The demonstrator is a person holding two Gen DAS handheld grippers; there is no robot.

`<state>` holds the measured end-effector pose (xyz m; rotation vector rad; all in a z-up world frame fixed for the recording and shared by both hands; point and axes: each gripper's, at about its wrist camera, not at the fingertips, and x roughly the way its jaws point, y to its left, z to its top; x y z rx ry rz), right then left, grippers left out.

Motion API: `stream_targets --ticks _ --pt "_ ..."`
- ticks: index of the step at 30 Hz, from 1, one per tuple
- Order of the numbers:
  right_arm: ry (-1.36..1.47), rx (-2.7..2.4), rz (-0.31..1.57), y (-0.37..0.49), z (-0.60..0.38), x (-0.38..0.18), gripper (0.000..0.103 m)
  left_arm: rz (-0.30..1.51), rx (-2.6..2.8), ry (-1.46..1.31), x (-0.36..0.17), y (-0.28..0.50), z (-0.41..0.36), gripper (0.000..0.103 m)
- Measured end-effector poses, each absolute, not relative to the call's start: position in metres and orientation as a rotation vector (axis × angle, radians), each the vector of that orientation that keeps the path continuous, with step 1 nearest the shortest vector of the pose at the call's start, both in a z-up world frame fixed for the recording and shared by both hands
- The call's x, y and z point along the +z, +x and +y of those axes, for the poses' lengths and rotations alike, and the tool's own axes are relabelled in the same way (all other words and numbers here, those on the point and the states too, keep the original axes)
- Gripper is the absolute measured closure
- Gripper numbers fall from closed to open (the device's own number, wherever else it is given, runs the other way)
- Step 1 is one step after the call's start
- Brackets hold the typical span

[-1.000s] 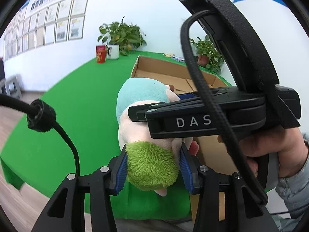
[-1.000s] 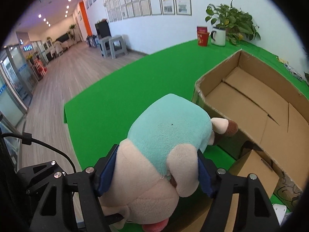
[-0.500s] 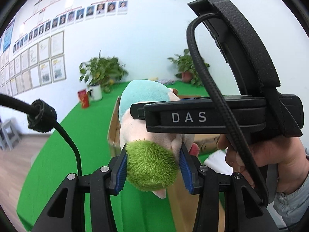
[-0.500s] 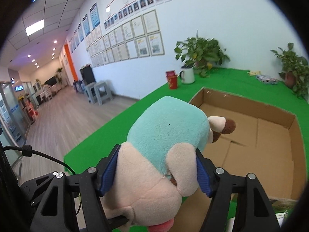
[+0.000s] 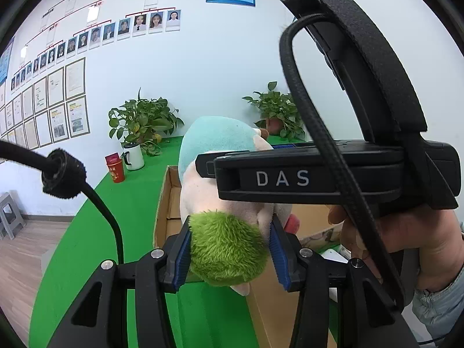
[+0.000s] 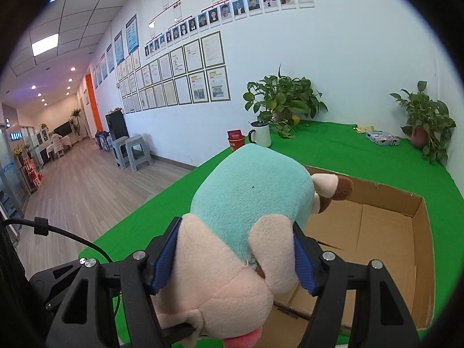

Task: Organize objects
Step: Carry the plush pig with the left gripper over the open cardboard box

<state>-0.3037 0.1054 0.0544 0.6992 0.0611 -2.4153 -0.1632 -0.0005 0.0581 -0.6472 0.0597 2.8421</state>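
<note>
1. The plush toy, with a mint-green back, cream body and a fuzzy green end, is held in the air by both grippers at once, above the near edge of the open cardboard box; it touches neither box nor table.
2. The left gripper has its blue pads pressed on either side of the toy's fuzzy green end; the fur bulges between them.
3. The right gripper is clamped across the cream body; the fabric swells past both blue pads; in the left wrist view its black housing marked "DAS" crosses in front of the toy, gripped by a hand in a pale sleeve.
4. The box lies on the table's green cloth; its inside shows only bare flaps.
5. At the far wall stand a red cup and a white mug just beside each other, a potted plant behind them, and a second plant in the corner.
</note>
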Motion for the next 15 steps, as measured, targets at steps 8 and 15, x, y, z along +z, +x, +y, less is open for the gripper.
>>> stream_targets --ticks 8,15 --pt "0.688 -2.432 0.075 -0.322 0.099 0.051 0.035 0.032 2.822 -0.634 0.059 -0.181 -0.009 0.058" --pt "0.686 -2.475 0.081 -0.345 0.102 0.048 0.035 0.025 2.776 -0.629 0.057 -0.223 -0.016 0.058"
